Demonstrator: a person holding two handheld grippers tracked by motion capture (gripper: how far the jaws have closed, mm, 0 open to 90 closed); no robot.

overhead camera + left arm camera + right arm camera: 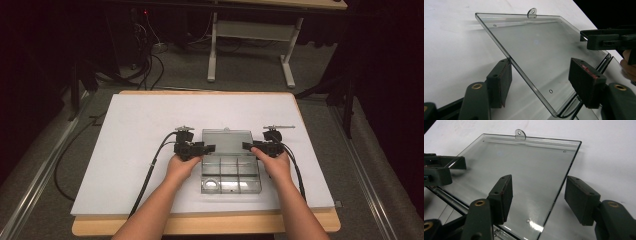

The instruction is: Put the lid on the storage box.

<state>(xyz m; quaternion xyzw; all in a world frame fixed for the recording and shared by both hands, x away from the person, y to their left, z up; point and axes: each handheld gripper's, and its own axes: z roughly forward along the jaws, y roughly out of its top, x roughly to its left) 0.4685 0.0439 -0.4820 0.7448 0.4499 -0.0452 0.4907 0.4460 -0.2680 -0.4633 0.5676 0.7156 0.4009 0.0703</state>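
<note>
A clear plastic compartment box point(231, 176) sits on the white board point(140, 130), its lid point(227, 141) folded open behind it. My left gripper point(212, 148) is at the lid's left edge and my right gripper point(245, 145) at its right edge. In the left gripper view the jaws of my left gripper point(544, 83) stand open, straddling the lid point(536, 47) edge. In the right gripper view my right gripper point(540, 200) is open astride the lid point(524, 165) edge. A small hang tab point(520, 134) sticks out from the lid's far rim.
The white board lies on a wooden table point(200, 224) with its front edge close to the person. Black cables point(150, 172) trail from both grippers toward the front. Beyond the table stands another table's white leg frame point(212, 50) on the grey floor.
</note>
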